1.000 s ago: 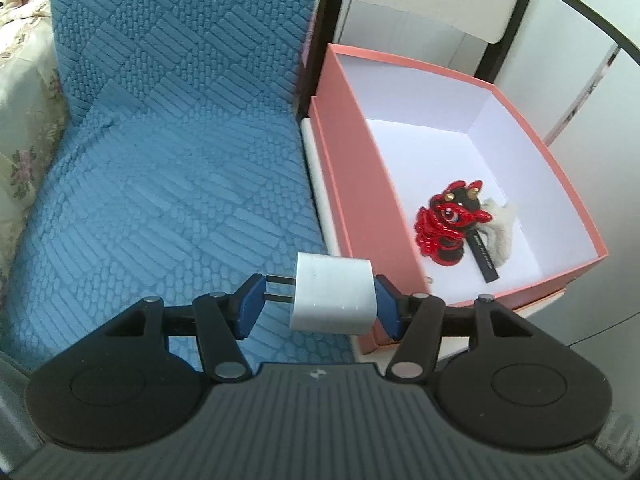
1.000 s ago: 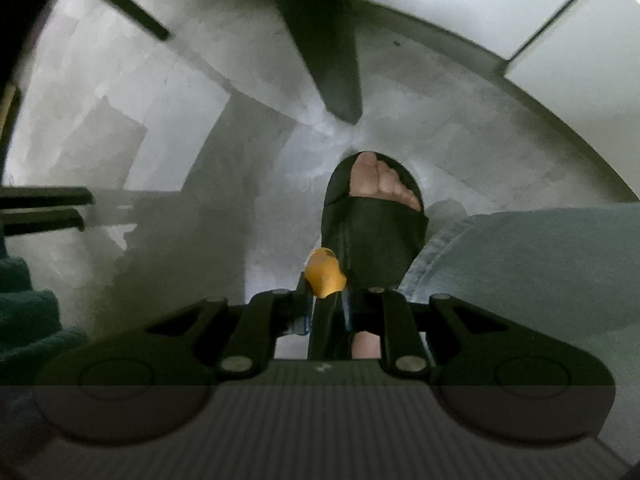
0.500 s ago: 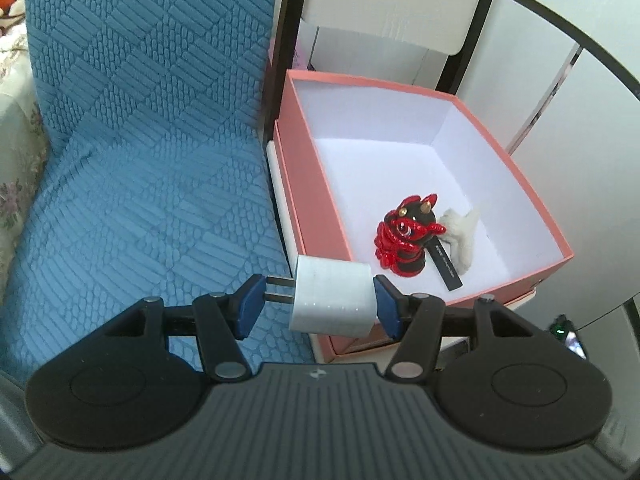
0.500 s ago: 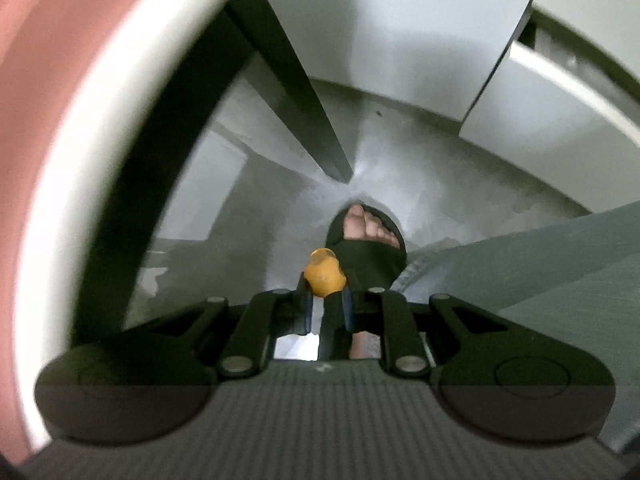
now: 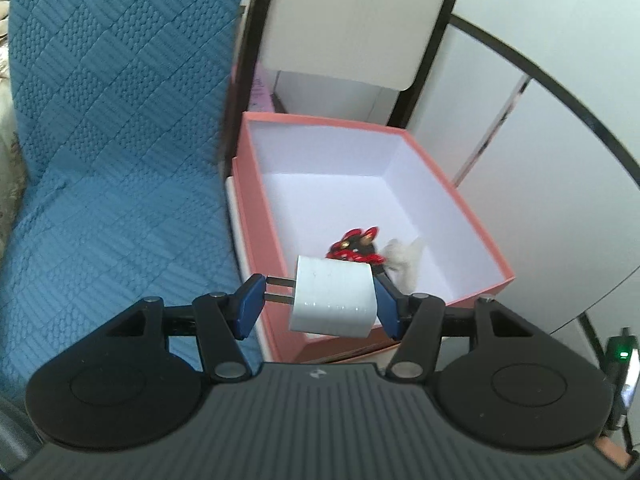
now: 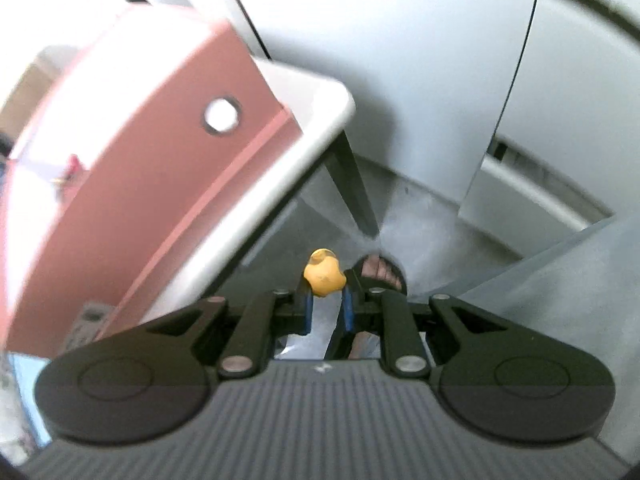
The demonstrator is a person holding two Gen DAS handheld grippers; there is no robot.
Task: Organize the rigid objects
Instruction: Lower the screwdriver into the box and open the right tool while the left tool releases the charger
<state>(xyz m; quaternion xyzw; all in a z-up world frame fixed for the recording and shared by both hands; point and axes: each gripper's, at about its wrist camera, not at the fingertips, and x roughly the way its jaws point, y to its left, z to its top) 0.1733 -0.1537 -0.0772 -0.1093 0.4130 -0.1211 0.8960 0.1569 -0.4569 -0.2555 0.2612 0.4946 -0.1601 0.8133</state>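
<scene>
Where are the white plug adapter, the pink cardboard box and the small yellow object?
white plug adapter (image 5: 332,298), left wrist view, front face.
pink cardboard box (image 5: 472,216), left wrist view, right rim.
small yellow object (image 6: 324,274), right wrist view, middle.

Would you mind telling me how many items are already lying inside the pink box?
2: a red figurine and a whitish piece beside it on the pink box floor; the held white charger partly hides them, so more could be covered.

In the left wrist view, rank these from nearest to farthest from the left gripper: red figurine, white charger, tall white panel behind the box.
1. white charger: clamped in the left gripper, prongs pointing left.
2. red figurine: just beyond, on the pink box floor.
3. tall white panel: farthest, upright behind the box.
</scene>
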